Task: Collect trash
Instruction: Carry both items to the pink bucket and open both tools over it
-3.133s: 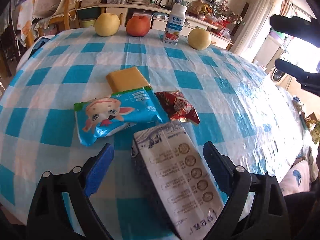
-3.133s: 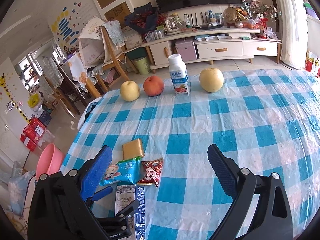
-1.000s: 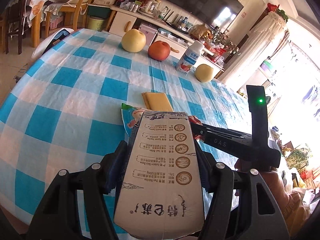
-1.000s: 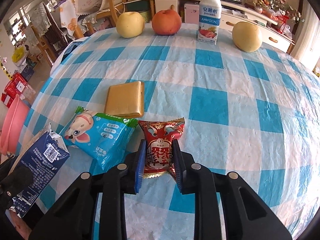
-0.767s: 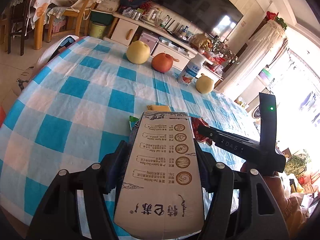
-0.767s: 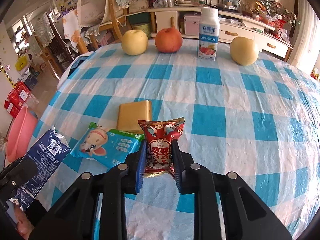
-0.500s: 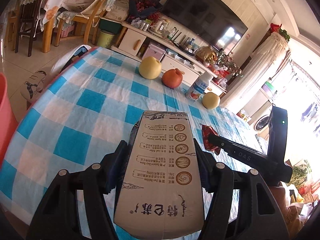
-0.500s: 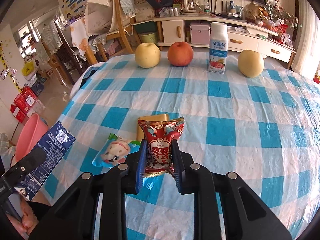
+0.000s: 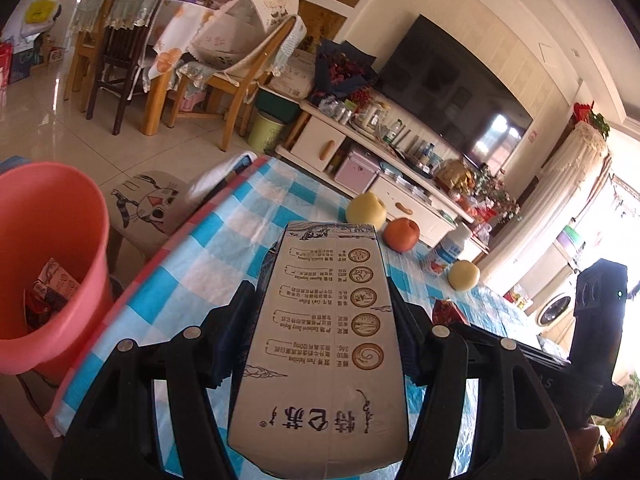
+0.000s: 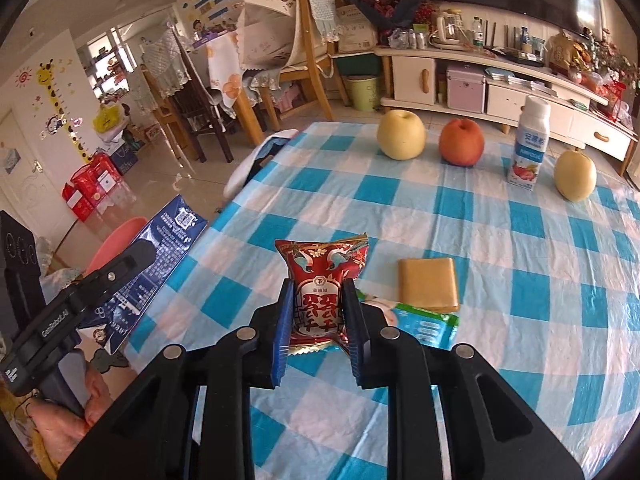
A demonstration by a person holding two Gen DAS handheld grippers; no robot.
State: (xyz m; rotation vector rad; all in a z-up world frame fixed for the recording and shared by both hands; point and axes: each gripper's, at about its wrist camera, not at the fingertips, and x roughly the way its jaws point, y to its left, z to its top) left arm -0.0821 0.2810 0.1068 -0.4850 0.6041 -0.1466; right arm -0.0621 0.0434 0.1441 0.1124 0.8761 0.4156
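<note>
My left gripper (image 9: 322,292) is shut on a white and blue milk carton (image 9: 324,332), held above the left edge of the blue checked table (image 9: 224,248). The same carton (image 10: 160,248) shows at the left of the right wrist view. My right gripper (image 10: 317,286) is shut on a red snack packet (image 10: 320,276), lifted off the cloth. That red packet (image 9: 446,310) peeks out right of the carton in the left wrist view. A pink bucket (image 9: 48,240) with wrappers inside stands on the floor left of the table. A blue snack packet (image 10: 424,324) and a yellow bar (image 10: 428,284) lie on the cloth.
Two pears (image 10: 401,135), an apple (image 10: 461,142) and a yogurt bottle (image 10: 528,148) stand along the table's far edge. A stool with a cat cushion (image 9: 148,208) sits between bucket and table. Wooden chairs (image 9: 224,80) and a TV cabinet (image 10: 500,92) stand beyond.
Both grippers have risen and swung left with their loads. The red packet has left the cloth. The pink bucket and the floor have come into the left wrist view.
</note>
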